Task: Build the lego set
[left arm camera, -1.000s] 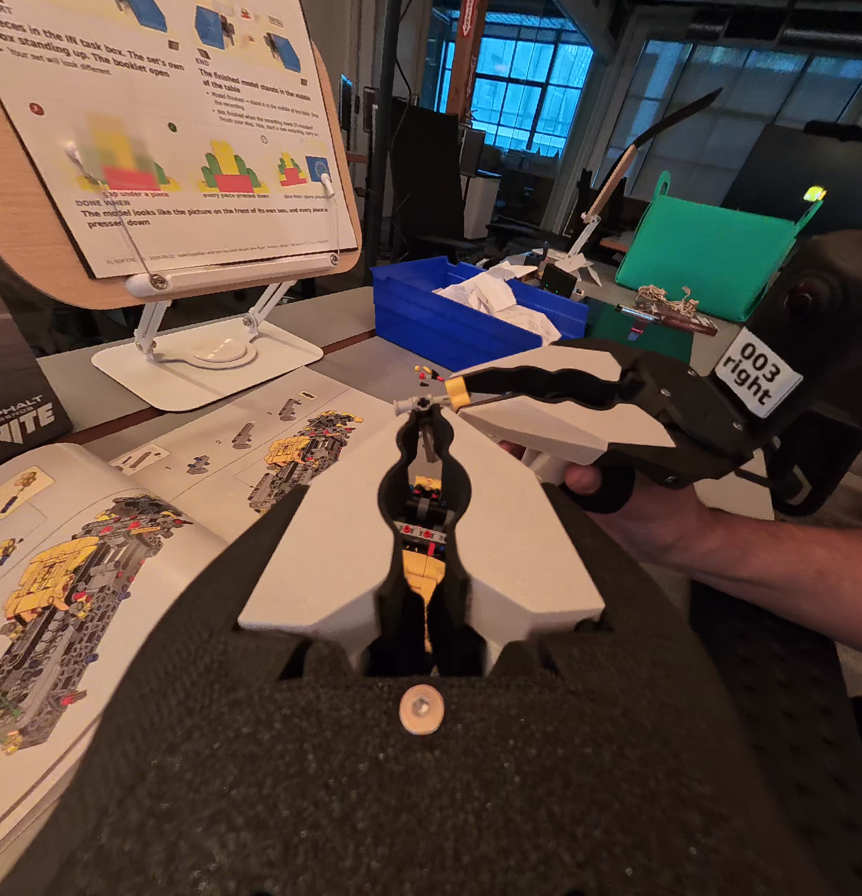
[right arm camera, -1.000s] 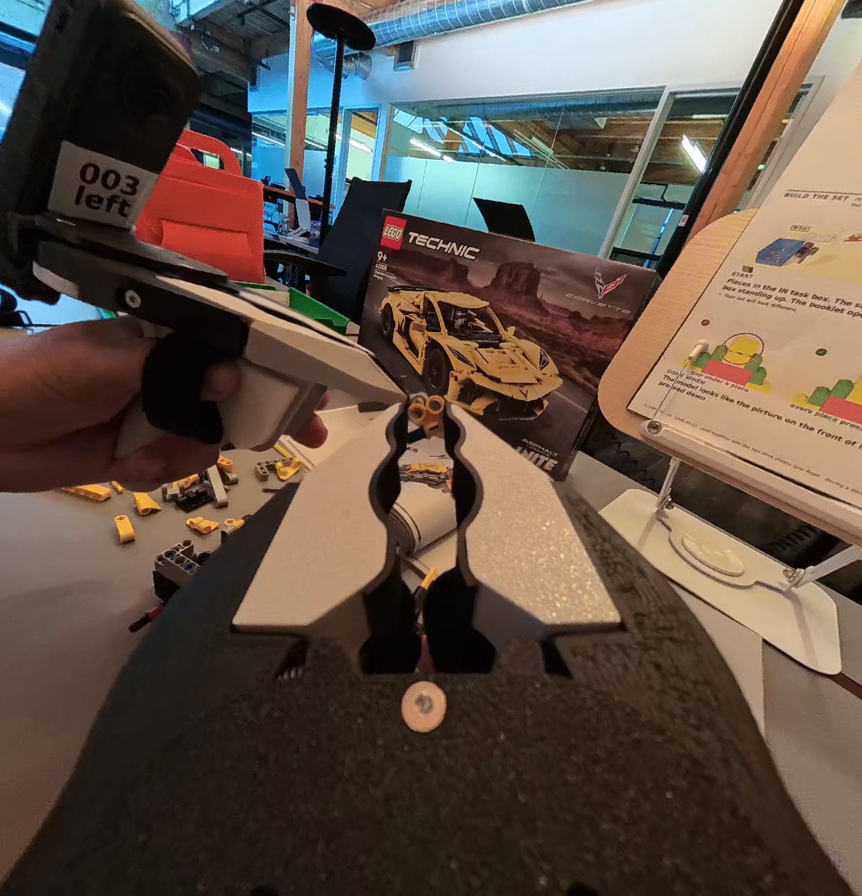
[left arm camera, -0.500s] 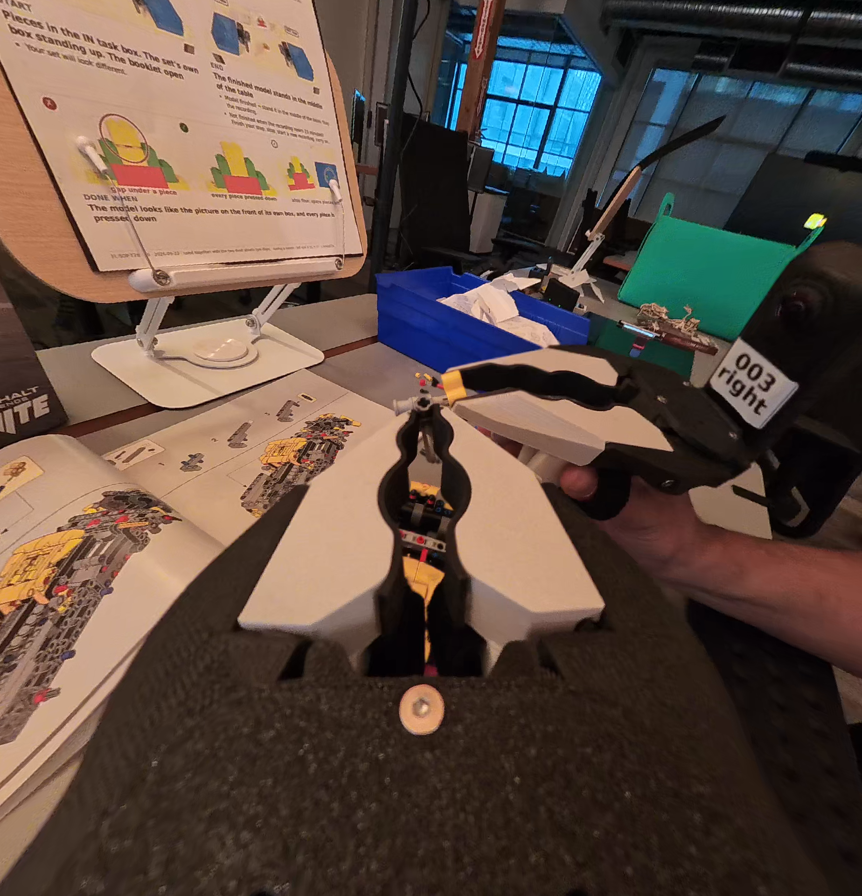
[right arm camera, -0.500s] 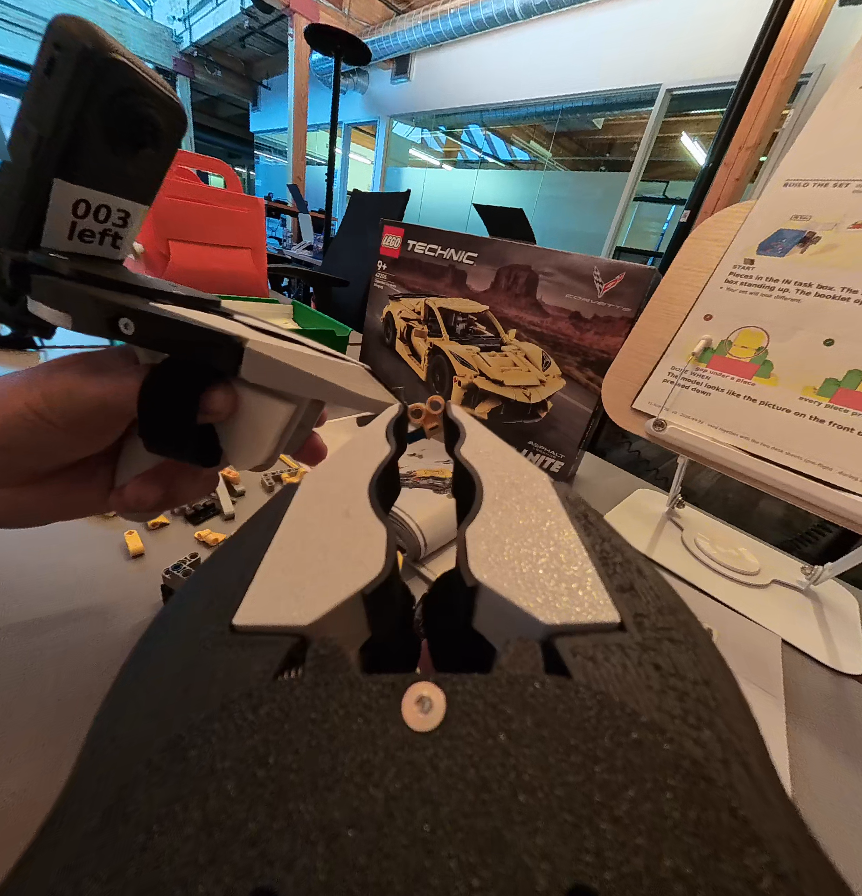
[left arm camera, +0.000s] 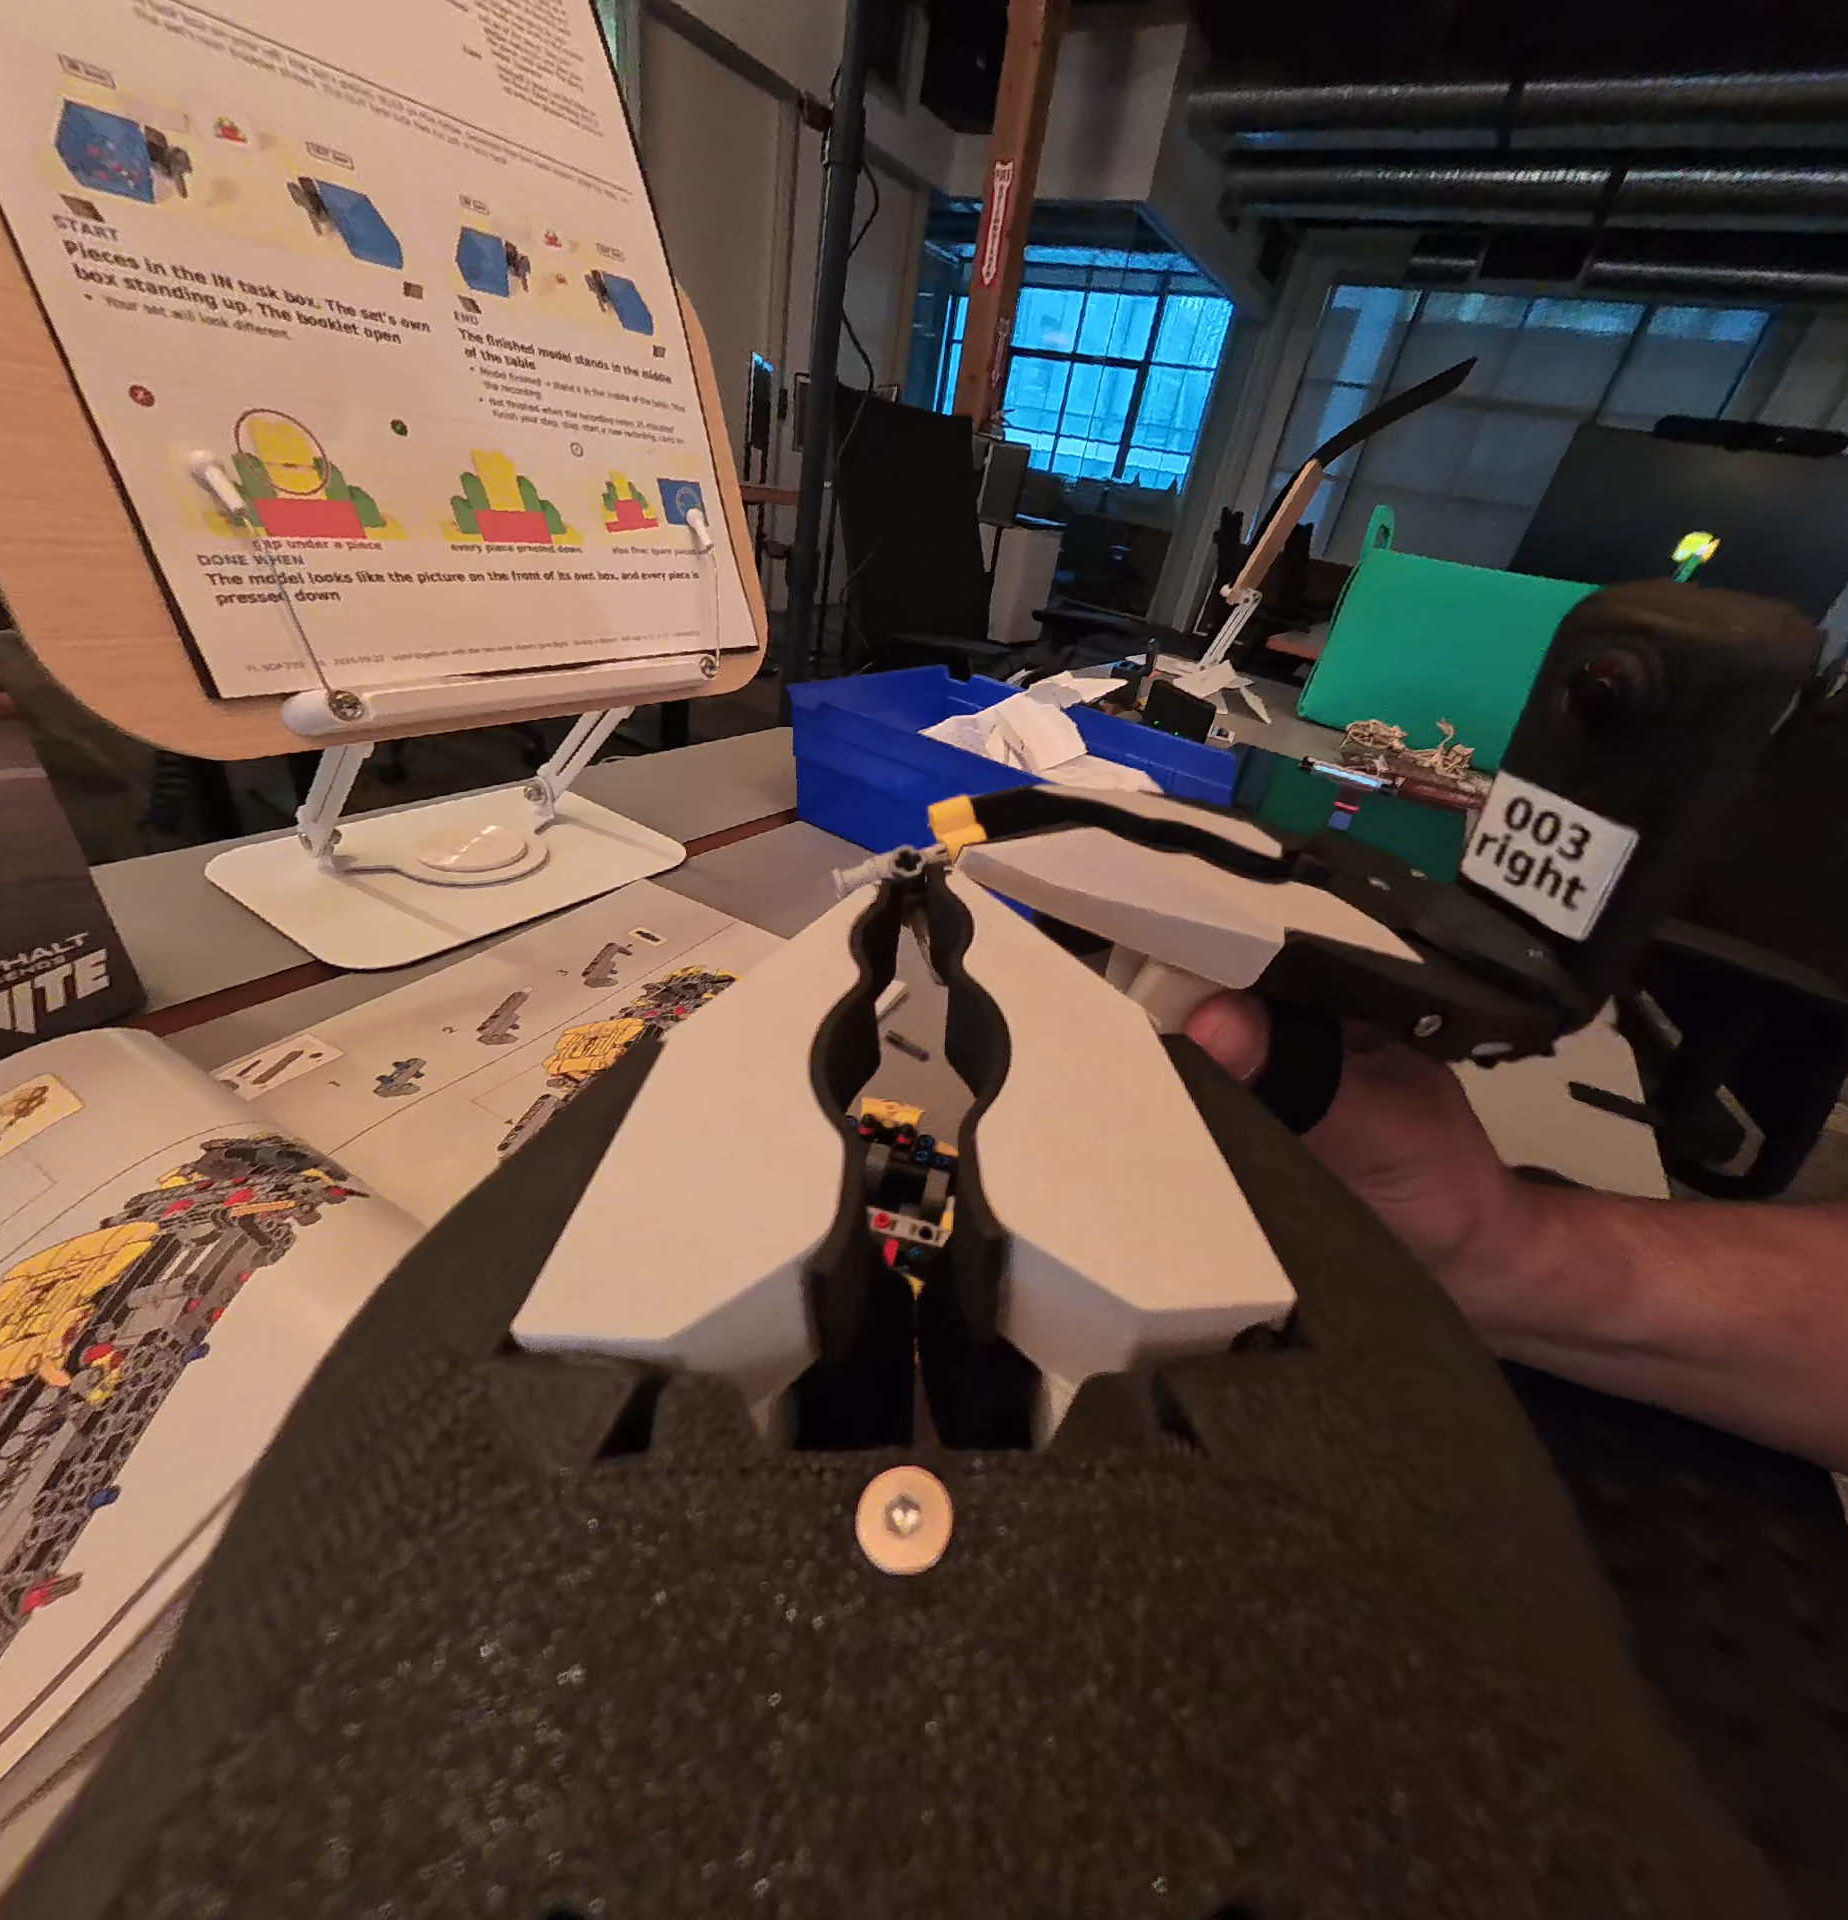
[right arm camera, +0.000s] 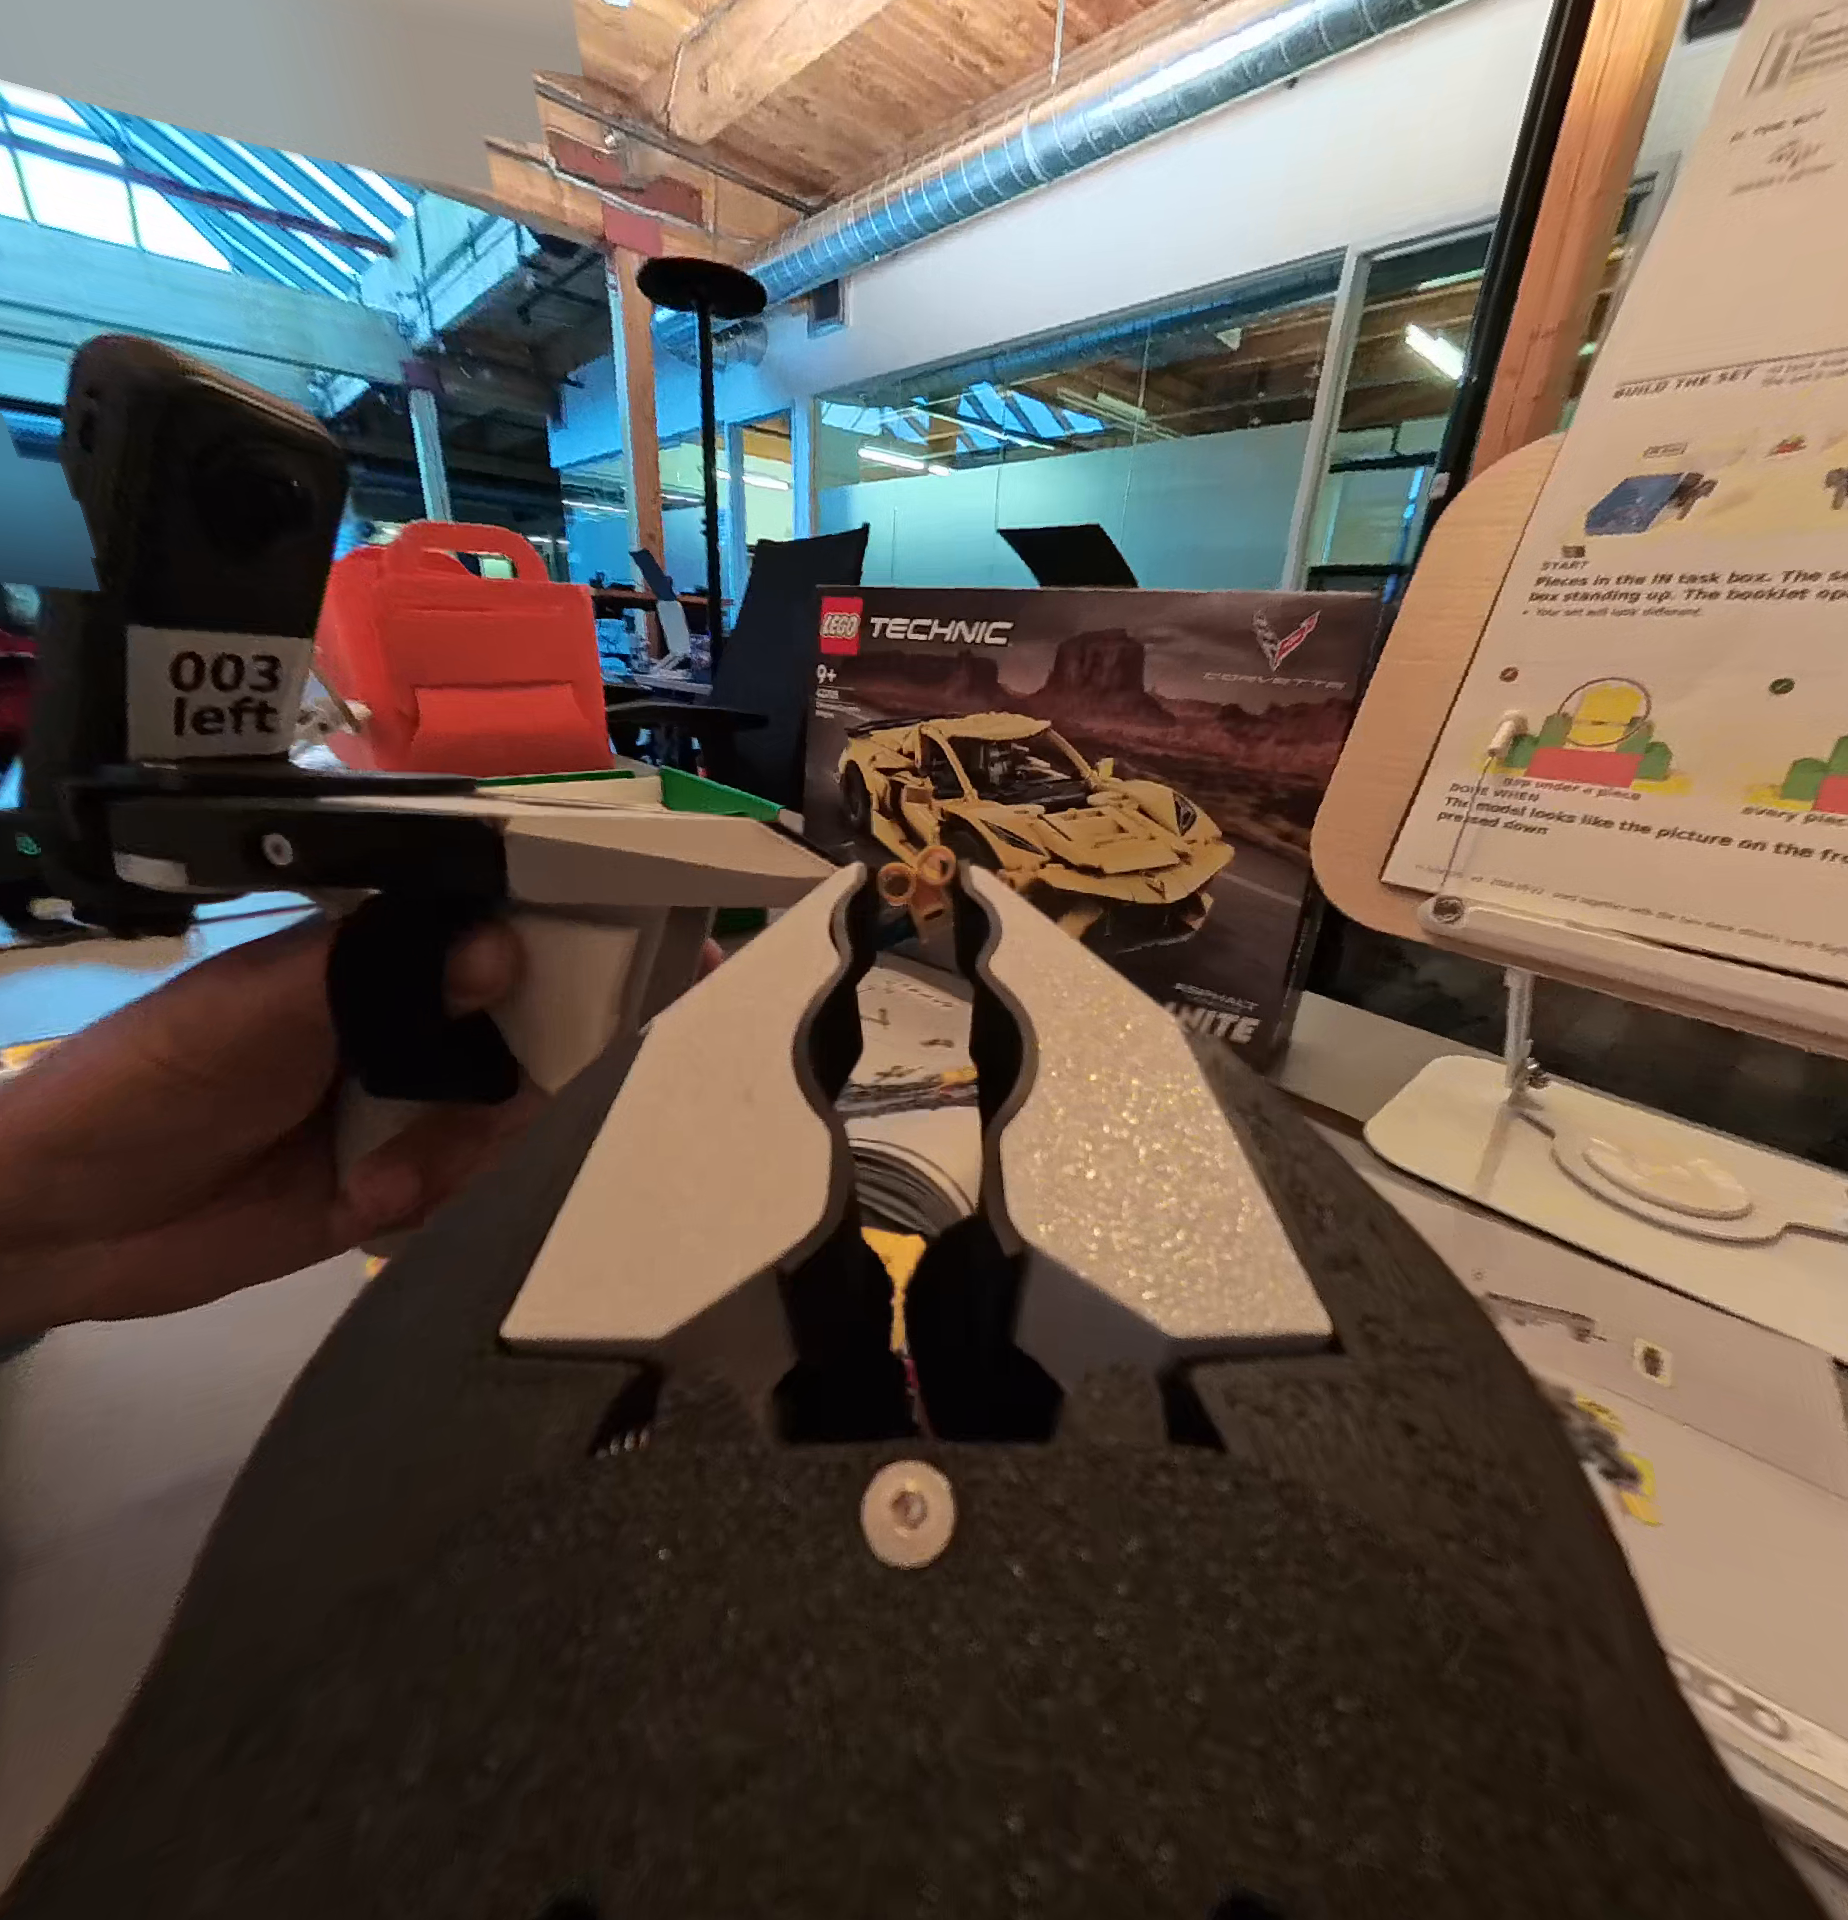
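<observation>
The left claw (left arm camera: 904,873) is closed on a grey axle (left arm camera: 878,871). The right claw (right arm camera: 915,883) pinches a yellow connector (right arm camera: 918,878), meeting it tip to tip. Below lies the open booklet (left arm camera: 276,1122) on the counter (left arm camera: 712,774); the set's box (right arm camera: 1086,790) stands far behind.

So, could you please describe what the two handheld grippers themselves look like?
Both look alike. The left gripper and right gripper each have two pale grey wedge-shaped fingers lined with wavy black pads, set on a speckled black body with a silver screw. Seen side-on, each has a black trigger loop, a dark camera housing and a white label with black writing. The forearms are bare.
</observation>
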The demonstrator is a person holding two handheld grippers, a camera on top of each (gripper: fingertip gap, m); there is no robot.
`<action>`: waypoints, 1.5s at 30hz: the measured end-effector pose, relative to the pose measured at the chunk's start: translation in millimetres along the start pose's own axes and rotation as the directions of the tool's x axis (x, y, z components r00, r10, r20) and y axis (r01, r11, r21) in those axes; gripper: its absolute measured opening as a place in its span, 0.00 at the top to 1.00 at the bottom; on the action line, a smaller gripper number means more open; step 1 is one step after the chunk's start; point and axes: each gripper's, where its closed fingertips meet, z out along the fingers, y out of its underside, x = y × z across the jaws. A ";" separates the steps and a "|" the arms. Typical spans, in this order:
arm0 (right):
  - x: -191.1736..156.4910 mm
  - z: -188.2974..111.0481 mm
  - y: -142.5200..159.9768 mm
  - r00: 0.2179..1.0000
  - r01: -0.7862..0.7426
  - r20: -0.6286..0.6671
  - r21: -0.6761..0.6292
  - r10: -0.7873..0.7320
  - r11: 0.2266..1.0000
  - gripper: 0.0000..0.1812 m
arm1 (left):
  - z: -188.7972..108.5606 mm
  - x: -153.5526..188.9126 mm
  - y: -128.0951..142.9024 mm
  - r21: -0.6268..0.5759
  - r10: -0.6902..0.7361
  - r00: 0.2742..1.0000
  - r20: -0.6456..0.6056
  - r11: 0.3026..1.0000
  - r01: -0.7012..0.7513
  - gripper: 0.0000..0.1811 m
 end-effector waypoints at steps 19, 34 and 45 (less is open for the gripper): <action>-2.9 -3.4 -4.1 0.999 -0.003 0.051 0.044 0.000 0.999 0.93 | -1.1 3.6 -4.1 -0.001 0.084 0.996 -0.007 0.996 -0.084 0.97; -14.7 -53.7 76.1 0.911 0.014 0.370 -0.471 0.183 0.882 0.93 | -59.0 27.3 94.9 -0.547 0.280 0.960 -0.019 0.801 -0.245 0.97; -42.5 -51.3 92.3 0.888 0.114 0.438 -0.507 0.142 0.854 0.92 | -99.2 34.1 180.6 -0.753 0.083 0.969 0.234 0.646 0.127 0.97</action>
